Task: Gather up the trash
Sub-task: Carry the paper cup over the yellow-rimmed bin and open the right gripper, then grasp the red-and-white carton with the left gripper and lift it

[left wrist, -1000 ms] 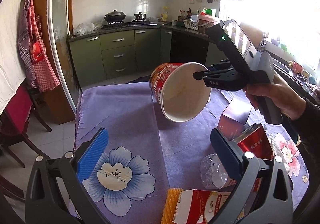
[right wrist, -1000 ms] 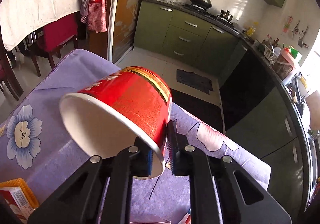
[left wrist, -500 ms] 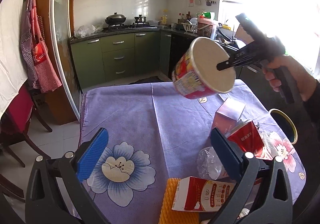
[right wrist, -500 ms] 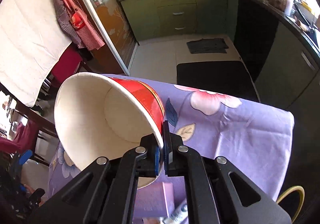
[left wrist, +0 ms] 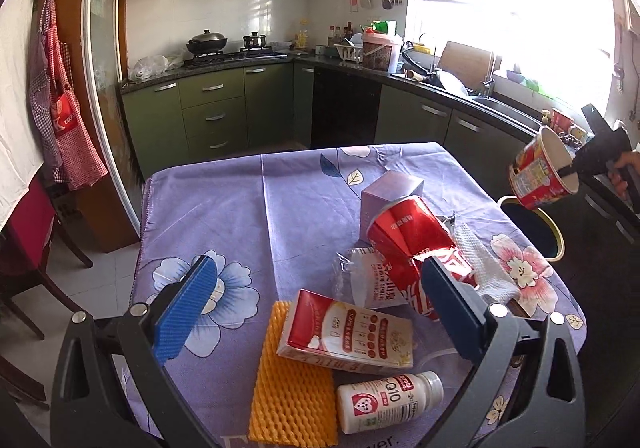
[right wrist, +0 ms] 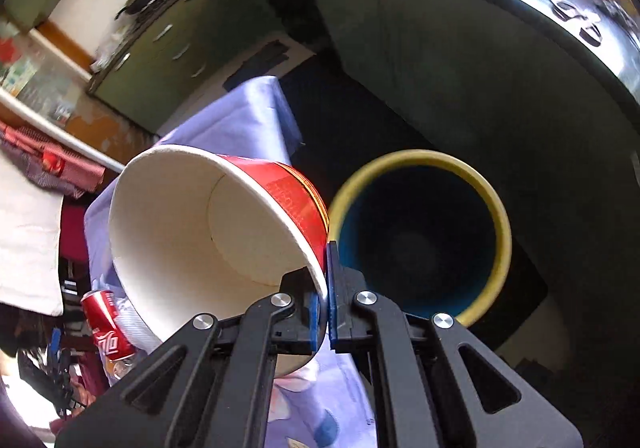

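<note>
My right gripper (right wrist: 324,288) is shut on the rim of a red paper noodle cup (right wrist: 192,232) and holds it in the air beside the table's right edge, above a blue bin with a yellow rim (right wrist: 420,236). In the left wrist view the cup (left wrist: 540,178) hangs over the bin (left wrist: 554,236). My left gripper (left wrist: 316,312) is open and empty above the trash on the purple flowered tablecloth (left wrist: 240,208): a red and white carton (left wrist: 348,332), a crushed red cup (left wrist: 412,244), a small white bottle (left wrist: 388,400).
An orange foam net (left wrist: 288,388), a clear plastic bottle (left wrist: 360,280), a white tissue (left wrist: 484,268) and a lilac box (left wrist: 390,196) lie on the table. A red soda can (right wrist: 106,328) shows at the lower left of the right wrist view. Green kitchen cabinets stand behind; chairs stand at left.
My right gripper has carried the noodle cup from over the table's middle to the right, off the table edge and over the bin. My left gripper has stayed open.
</note>
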Demonstrator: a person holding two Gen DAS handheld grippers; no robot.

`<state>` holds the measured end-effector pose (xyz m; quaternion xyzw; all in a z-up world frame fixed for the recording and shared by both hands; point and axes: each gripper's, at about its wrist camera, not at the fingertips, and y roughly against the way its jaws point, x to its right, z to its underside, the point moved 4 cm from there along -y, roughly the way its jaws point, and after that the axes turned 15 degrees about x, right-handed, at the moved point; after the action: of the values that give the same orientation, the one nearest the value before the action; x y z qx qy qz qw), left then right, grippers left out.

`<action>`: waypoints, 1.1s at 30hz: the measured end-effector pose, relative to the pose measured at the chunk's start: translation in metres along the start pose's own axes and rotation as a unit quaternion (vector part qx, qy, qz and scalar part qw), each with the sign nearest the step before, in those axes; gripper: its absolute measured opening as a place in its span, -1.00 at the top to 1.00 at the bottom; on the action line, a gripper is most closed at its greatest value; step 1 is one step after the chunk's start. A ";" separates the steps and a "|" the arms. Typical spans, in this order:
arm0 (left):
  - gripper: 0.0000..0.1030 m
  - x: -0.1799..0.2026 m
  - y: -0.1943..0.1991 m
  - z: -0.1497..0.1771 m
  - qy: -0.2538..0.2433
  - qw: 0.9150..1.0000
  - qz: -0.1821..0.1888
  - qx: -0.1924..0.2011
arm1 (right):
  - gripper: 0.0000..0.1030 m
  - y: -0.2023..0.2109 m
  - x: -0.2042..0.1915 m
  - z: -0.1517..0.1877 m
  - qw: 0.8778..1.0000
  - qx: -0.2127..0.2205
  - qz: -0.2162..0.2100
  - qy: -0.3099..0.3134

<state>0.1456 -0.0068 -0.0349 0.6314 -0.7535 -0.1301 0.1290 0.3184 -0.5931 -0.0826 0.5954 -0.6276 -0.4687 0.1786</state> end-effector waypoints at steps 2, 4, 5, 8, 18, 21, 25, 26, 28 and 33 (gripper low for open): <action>-0.89 0.007 0.001 0.001 -0.001 1.000 0.001 -0.003 | 0.92 -0.013 0.040 0.005 0.999 -0.010 0.020 -0.027; -0.89 0.013 0.002 0.002 -0.001 1.000 0.001 -0.005 | 0.92 -0.030 0.067 0.009 0.998 -0.025 0.029 -0.050; -0.89 0.016 0.003 0.002 -0.003 1.000 0.001 -0.006 | 0.92 -0.040 0.078 0.010 0.997 -0.034 0.032 -0.061; -0.89 0.023 0.003 0.002 -0.012 1.000 -0.001 -0.011 | 0.92 -0.069 0.099 0.014 0.995 -0.057 0.031 -0.082; -0.89 0.034 -0.004 0.011 -0.023 0.999 0.000 -0.035 | 0.16 -0.083 0.125 0.027 0.995 -0.045 0.039 -0.082; -0.89 0.031 -0.003 0.015 -0.029 0.999 -0.001 -0.045 | 0.16 -0.050 0.110 0.043 0.998 -0.023 0.005 -0.065; -0.89 0.022 0.001 0.025 -0.028 0.998 -0.008 -0.062 | 0.11 -0.012 0.089 0.071 0.999 -0.002 -0.031 -0.035; -0.89 0.019 0.003 0.027 -0.027 0.997 -0.010 -0.066 | 0.11 -0.001 0.085 0.081 0.999 0.002 -0.038 -0.026; -0.89 0.010 0.004 0.029 -0.022 0.997 -0.018 -0.073 | 0.08 0.015 0.069 0.096 0.999 0.005 -0.053 -0.013; -0.89 -0.007 -0.008 0.036 0.004 0.993 -0.010 -0.116 | 0.03 0.030 0.025 0.116 0.997 0.005 -0.075 0.031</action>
<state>0.1411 -0.0002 -0.0719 0.6203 -0.7263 -0.2152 0.2034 0.2048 -0.5770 -0.1244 0.6559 -0.5778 -0.4587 0.1598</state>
